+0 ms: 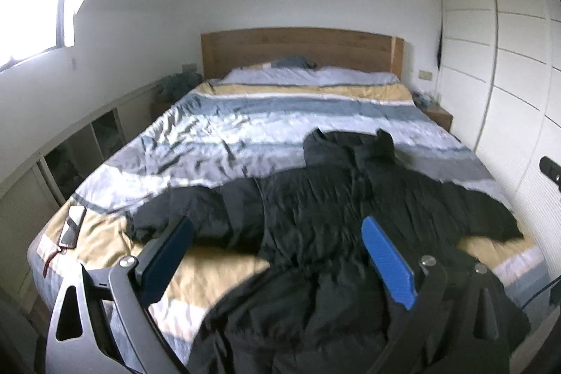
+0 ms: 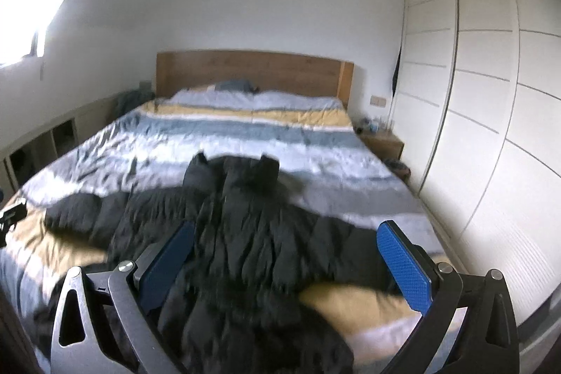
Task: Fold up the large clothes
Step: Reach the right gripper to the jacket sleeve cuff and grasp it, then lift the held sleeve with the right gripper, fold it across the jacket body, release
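A large black padded jacket lies spread on the striped bed, hood toward the headboard, sleeves out to both sides, hem hanging over the near edge. My left gripper hovers open above the jacket's lower left part, blue pads wide apart with nothing between them. In the right wrist view the same jacket fills the near half of the bed. My right gripper is open over its lower middle, holding nothing.
A phone lies on the bed's near left corner. White wardrobe doors run along the right side. A wooden headboard and nightstand stand at the far end. Low shelving lines the left wall under a window.
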